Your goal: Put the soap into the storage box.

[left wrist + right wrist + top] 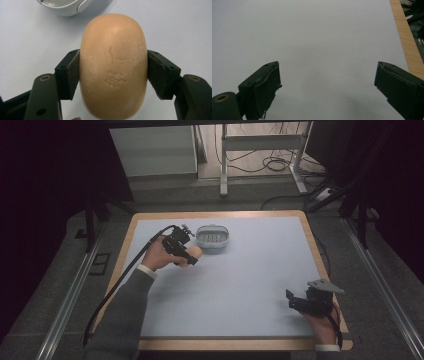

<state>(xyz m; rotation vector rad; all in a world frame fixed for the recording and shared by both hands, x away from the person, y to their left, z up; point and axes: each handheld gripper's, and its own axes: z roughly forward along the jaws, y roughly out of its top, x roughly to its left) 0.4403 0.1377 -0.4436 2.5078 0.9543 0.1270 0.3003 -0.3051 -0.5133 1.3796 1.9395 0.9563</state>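
Pinching the soap bar [113,67] just beside the white dish [213,238], the left gripper [113,72] contrasts with the spread right gripper [327,85].

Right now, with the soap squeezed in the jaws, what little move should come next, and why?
Probably carry the soap a little further toward the white soap dish and hold it over the dish. The left gripper already clamps the bar on both sides, and the dish sits just beyond it. The right gripper rests open, far off.

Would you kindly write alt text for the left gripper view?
A peach-coloured oval soap bar with an embossed emblem is clamped between the left claw's black pads, above a pale grey table mat. A white plastic soap dish peeks in at the top edge.
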